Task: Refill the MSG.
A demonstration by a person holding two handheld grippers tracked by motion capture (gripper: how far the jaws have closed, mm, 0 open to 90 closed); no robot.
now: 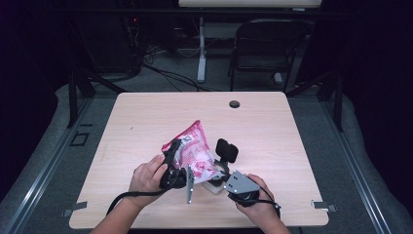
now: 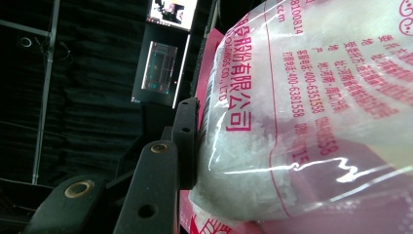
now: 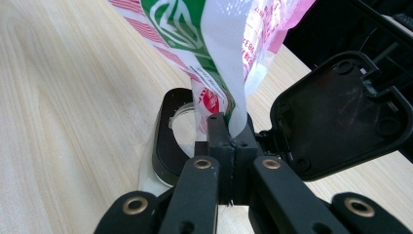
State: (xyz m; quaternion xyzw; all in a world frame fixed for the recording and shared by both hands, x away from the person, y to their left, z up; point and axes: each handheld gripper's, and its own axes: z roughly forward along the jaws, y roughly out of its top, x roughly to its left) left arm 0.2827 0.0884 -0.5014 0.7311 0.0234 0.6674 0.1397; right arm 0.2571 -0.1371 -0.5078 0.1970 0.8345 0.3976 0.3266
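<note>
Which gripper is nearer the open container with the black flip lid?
Right. The right gripper sits just beside the container, pinching the bag corner over its mouth. The left gripper grips the bag's middle, farther away.

Both tools [image 1: 178,161] [image 1: 219,171] holding pink bag [image 1: 195,148] over table [image 1: 146,122].

I'm seeing a glossy, crinkled plastic bag [image 1: 195,148], a matt black plastic lid [image 3: 341,112] and a pale wood-grain table [image 1: 146,122].
</note>
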